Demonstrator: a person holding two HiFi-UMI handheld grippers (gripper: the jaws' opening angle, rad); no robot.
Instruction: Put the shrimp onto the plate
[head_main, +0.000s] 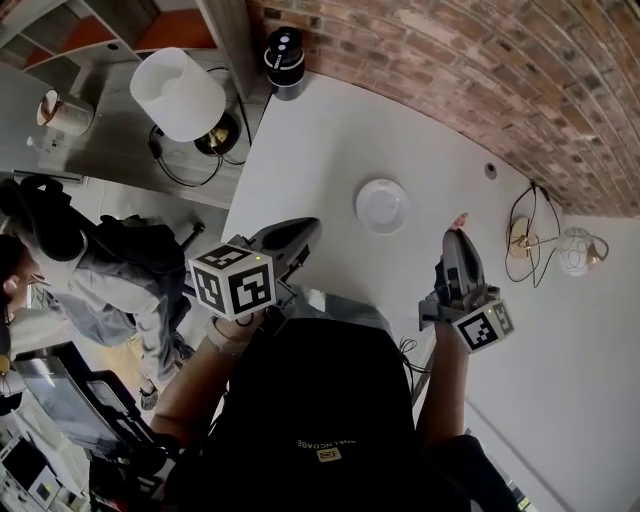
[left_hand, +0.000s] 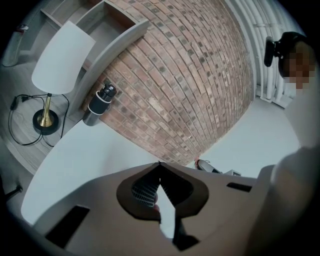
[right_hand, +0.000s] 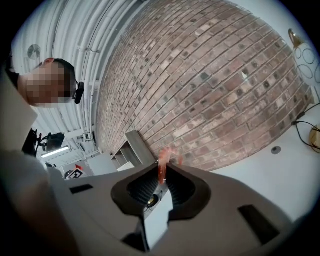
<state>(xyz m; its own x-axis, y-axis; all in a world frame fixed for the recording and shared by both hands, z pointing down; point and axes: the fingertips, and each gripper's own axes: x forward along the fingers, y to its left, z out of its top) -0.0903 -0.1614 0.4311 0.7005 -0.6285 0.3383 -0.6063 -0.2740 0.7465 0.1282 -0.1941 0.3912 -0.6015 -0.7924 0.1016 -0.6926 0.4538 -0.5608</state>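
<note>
A small round white plate lies on the white table. My right gripper is shut on a pink-orange shrimp, whose tail sticks out past the tips; it hangs to the right of the plate and slightly nearer me. My left gripper is shut with nothing in it, left of the plate and nearer me; in the left gripper view its tips meet against the brick wall.
A black cylinder-shaped device stands at the table's far corner by the brick wall. A white-shaded lamp stands on the floor to the left. A small lamp base with cable and a glass ornament sit at right.
</note>
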